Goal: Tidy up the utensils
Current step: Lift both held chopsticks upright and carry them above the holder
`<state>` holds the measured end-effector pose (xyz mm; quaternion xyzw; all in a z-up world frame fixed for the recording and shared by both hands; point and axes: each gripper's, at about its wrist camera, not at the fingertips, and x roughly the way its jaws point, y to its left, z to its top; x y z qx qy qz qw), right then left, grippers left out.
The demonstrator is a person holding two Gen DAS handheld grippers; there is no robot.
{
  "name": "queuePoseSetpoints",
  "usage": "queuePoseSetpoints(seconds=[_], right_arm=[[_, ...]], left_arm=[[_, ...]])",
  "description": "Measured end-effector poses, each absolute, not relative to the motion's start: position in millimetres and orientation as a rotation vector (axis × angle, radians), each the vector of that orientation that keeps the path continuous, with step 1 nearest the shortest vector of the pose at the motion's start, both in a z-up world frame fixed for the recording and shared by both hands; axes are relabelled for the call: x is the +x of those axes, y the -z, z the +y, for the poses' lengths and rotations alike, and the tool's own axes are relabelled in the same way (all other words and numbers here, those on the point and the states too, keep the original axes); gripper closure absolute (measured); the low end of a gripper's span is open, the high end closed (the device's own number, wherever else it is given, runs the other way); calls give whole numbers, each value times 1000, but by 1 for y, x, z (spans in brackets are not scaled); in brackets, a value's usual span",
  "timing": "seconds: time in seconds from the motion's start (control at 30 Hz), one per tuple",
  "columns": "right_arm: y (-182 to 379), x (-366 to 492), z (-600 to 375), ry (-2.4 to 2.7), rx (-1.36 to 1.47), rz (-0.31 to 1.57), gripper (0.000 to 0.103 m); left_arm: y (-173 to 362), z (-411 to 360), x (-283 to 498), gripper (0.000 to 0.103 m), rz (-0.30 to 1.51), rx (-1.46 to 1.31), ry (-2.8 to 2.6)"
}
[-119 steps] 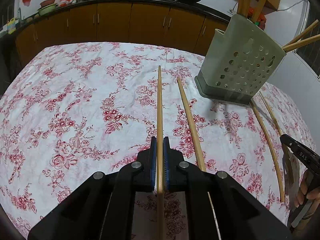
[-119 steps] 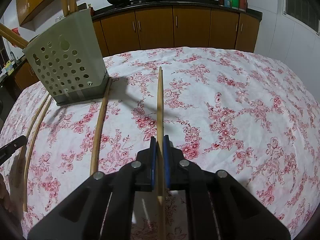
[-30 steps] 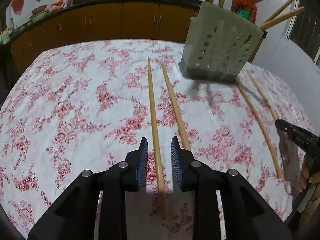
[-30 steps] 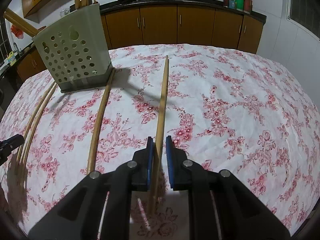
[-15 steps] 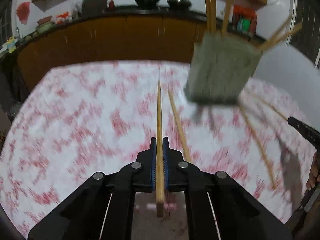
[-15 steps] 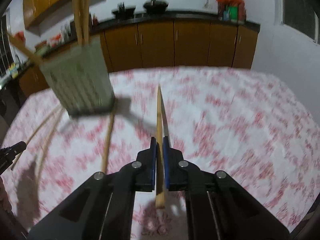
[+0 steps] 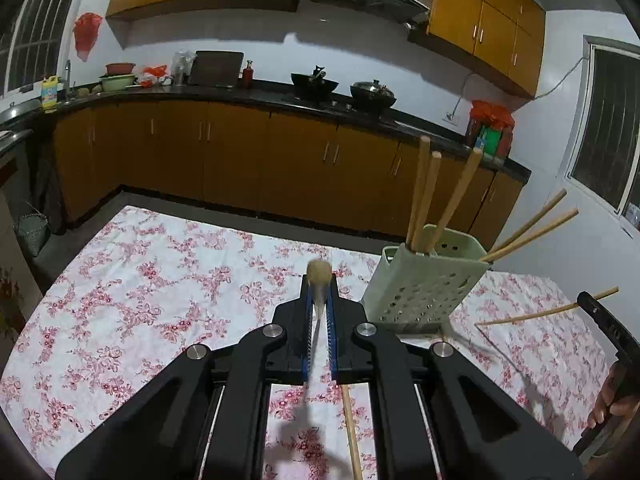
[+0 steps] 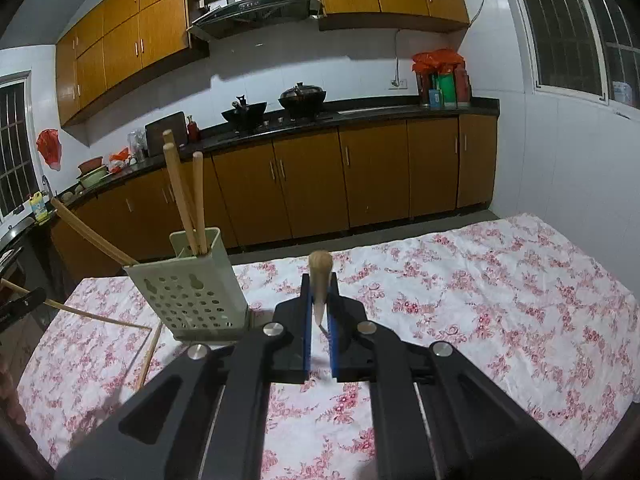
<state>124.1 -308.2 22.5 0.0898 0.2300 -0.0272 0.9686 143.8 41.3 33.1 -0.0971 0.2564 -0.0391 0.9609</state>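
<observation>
Left chopstick (image 7: 319, 276) is showing blurred and end-on, its length hiding between the blue pads (image 7: 307, 320). Right chopstick (image 8: 320, 272) is blurring likewise. 1 loose chopstick (image 7: 351, 432) is running off the bottom edge. Holder (image 8: 192, 292) is concealing the lower ends of its chopsticks. Hand (image 7: 612, 396) is being cut by the frame.

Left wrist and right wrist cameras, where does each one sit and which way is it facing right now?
Left wrist: rides behind the left claw, shut on a wooden chopstick seen end-on; faces the kitchen counter, the pale green perforated plastic utensil holder to its right; the other claw's tip and fingers show at right.
Right wrist: behind the right claw, shut on its own chopstick; the holder lies left.
Shared: holder, floral tablecloth, counter.
</observation>
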Motion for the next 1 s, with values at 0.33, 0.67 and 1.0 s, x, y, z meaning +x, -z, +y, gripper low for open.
queuePoseSetpoints(seconds=[0.33, 0.67, 1.0], right_arm=[[-60, 111, -304, -26, 209, 399, 95], [-128, 90, -280, -232, 218, 305, 95], [-160, 116, -255, -235, 206, 218, 95]], left_arm=[[-57, 40, 135, 96, 474, -191, 137], [-111, 18, 110, 96, 373, -125, 272], [-145, -13, 126, 96, 249, -142, 298]])
